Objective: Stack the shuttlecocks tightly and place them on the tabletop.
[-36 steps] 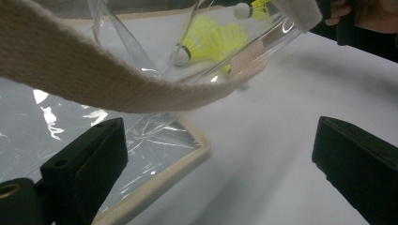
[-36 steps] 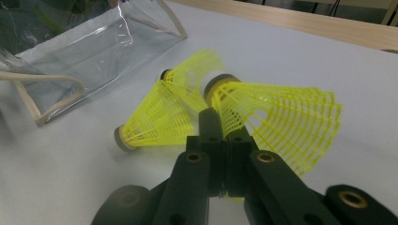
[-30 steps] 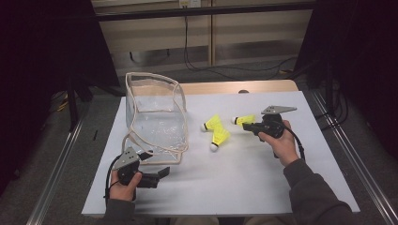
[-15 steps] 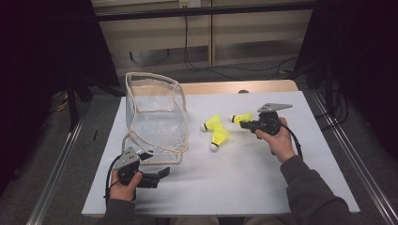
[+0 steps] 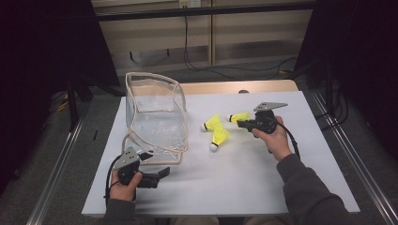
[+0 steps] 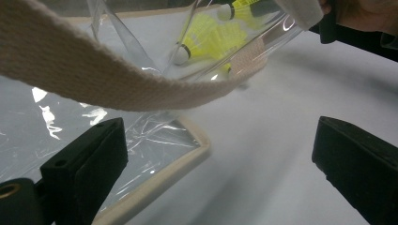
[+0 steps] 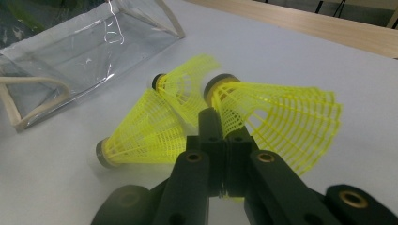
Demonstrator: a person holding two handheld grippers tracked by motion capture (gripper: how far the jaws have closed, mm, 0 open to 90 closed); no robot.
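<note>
Yellow shuttlecock [image 5: 240, 116] pinched at its skirt in our right gripper [image 5: 245, 123] | left gripper [image 5: 162, 176] gapes empty beside the clear bag [image 5: 157, 117] | two shuttlecocks [image 5: 216, 131] lie on the table [image 5: 244, 183]

Two black hand-held grippers are seen, the left gripper [image 5: 162, 174] and the right gripper [image 5: 240, 123], each topped by a grey three-cornered plate and trailed by a black cable. Blocky black jaws with a small round hole are shown in the left gripper view. In the right gripper view, brass-ringed screw holes are set in the black links behind the jaws. Grey sleeves are worn on both forearms.
</note>
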